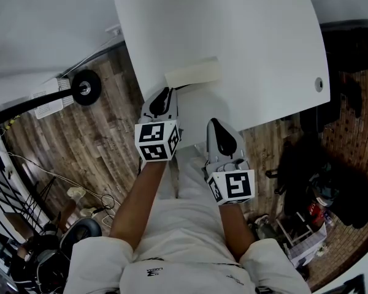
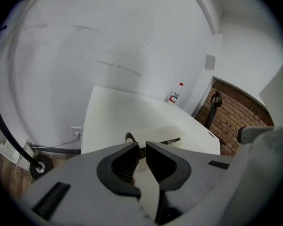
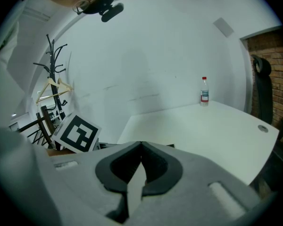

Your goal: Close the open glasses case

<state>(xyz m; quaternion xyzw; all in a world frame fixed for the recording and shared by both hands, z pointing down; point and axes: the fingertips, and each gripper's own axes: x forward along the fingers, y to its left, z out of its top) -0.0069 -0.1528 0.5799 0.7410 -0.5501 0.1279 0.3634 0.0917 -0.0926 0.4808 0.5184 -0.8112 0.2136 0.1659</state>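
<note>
A cream glasses case lies near the front edge of the white table. In the left gripper view the case shows its lid raised over a dark inside. My left gripper hovers just short of the case's left end. Its jaws stand a narrow gap apart with nothing between them. My right gripper hangs off the table's front edge, below and to the right of the case. Its fingertips touch and hold nothing. The case does not show in the right gripper view.
A small bottle stands at the table's far edge, also in the right gripper view. A cable hole sits at the table's right side. A caster wheel lies on the floor at left, dark bags at right.
</note>
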